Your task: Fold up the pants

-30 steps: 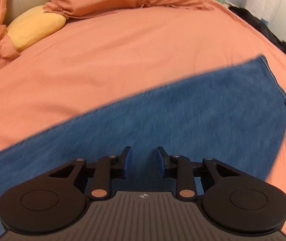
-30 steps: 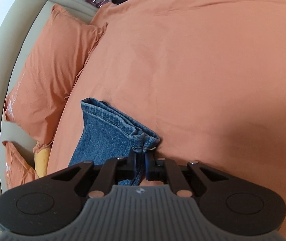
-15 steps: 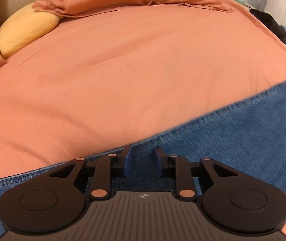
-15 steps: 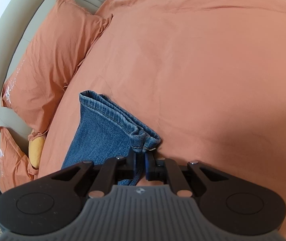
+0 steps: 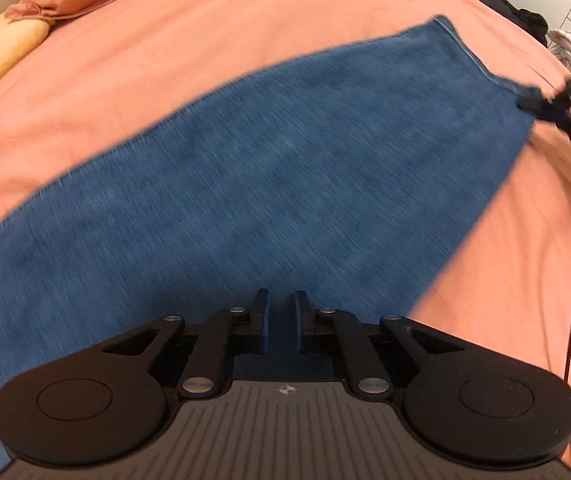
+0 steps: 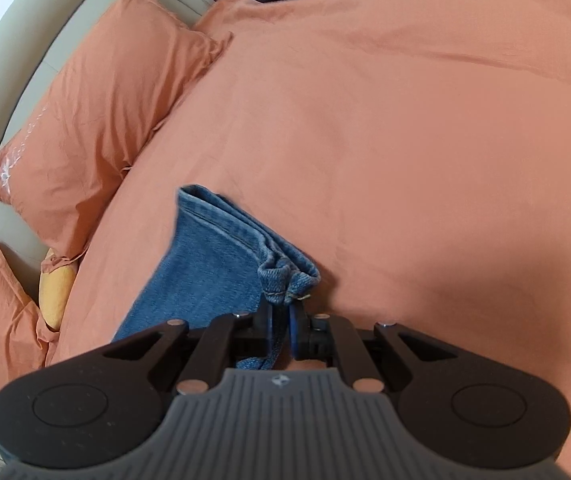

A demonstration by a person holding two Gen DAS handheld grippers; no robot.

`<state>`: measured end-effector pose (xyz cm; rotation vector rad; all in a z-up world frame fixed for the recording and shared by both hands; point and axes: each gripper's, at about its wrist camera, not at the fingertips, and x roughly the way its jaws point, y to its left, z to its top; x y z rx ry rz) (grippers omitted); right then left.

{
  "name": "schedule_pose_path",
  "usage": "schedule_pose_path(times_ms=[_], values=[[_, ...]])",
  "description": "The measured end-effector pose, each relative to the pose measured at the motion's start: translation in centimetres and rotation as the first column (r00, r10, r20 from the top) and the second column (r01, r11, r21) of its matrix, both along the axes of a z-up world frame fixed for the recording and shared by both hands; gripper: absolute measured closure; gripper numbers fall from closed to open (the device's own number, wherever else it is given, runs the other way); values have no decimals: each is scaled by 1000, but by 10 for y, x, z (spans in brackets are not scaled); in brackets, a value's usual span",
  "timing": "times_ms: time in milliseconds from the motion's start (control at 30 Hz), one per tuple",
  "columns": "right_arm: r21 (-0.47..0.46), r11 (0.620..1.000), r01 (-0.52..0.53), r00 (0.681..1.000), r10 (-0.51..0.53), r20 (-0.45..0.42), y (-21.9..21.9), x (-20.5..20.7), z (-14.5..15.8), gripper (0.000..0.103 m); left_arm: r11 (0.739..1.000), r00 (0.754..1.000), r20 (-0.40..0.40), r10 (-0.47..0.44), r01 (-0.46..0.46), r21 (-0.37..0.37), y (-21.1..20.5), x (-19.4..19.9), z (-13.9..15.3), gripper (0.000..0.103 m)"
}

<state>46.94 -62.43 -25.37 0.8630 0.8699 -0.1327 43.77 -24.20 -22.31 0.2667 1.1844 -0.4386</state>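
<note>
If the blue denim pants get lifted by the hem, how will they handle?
Likely floppy: the blue denim pants bunch at the hem where the right gripper pinches them. Probably weighty and not slippery: thick layered cloth lies flat on the orange bedsheet.

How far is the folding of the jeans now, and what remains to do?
Done: the jeans lie lengthwise on the orange bedspread, legs apparently stacked. In hand: the right tongs pinch the bunched hem; the left tongs have just been closing over the denim, whether gripping it is unclear. Left: no crosswise fold shows yet.
</note>
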Motion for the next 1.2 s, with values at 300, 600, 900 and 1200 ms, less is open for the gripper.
schedule_pose_path(times_ms=[300, 600, 900, 1200], values=[[-160, 981, -106, 987, 124, 106, 40, 1, 89, 101, 990, 999, -40, 33, -38, -132, 11, -38, -1, 98], [-423, 870, -254, 902, 371, 222, 152, -5, 207, 101, 954, 995, -51, 90, -101, -282, 87, -85, 20, 94], [-481, 775, -409, 811, 551, 198, 310, -2, 245, 101, 919, 957, 42, 286, -261, -295, 217, -97, 65, 94], [-363, 674, -644, 702, 709, 70, 458, -28, 155, 101, 829, 887, 11, 461, -426, -361, 308, -112, 62, 94]])
